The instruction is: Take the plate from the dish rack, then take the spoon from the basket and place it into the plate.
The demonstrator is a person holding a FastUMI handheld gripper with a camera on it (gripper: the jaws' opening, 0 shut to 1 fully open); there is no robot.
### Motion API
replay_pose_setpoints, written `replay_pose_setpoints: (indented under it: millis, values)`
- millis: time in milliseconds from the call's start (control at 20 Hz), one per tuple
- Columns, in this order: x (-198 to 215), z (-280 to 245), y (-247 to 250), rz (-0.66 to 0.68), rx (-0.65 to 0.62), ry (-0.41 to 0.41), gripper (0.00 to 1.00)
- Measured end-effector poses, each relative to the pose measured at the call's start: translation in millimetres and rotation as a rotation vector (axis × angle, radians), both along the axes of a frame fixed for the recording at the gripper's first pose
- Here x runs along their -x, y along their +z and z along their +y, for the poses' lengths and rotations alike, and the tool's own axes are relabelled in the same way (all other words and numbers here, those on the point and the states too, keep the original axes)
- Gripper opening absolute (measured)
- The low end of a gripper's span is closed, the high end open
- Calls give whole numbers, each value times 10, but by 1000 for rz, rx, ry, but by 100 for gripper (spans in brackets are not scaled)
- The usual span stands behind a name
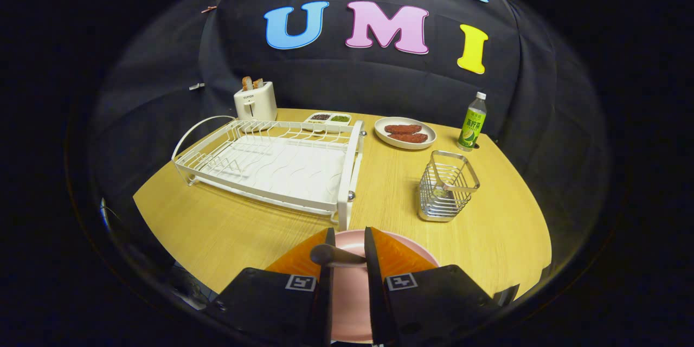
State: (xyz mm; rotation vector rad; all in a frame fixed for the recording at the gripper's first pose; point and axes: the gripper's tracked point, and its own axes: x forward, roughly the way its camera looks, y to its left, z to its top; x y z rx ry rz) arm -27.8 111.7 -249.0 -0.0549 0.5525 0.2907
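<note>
My gripper hangs low over a pink plate that lies on the wooden table just ahead of me, near the corner of the dish rack. A dark grey spoon lies crosswise in the gap between my orange fingers. Its rounded end overlaps the left fingertip and its other end meets the right one. The fingers stand a little apart, and whether both press on the spoon is unclear. The white dish rack beyond the left finger holds no plate. The wire basket stands beyond the right finger.
At the back of the table stand a white toaster, a small two-part condiment dish, a plate of red-brown food and a green-labelled bottle. The rack's corner post rises close to my fingertips.
</note>
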Motion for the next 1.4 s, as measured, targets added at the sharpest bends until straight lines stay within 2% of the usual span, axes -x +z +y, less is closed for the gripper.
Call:
replay_pose_setpoints:
  millis: [150,250,300,350,400,500,800,1100,1400]
  values:
    - [46,157,-21,46,-43,31,39]
    - [105,285,10,81,-98,49,53]
    - [119,326,31,88,-117,55,70]
    - [127,358,57,90,-130,62,78]
    - [130,358,88,89,-135,61,90]
    - [136,384,202,81,-164,66,100]
    - [-10,229,832,-18,-239,-1,99]
    - [-274,-239,1918,-264,-236,-102,99]
    - [-230,-855,2850,-473,-194,-217,99]
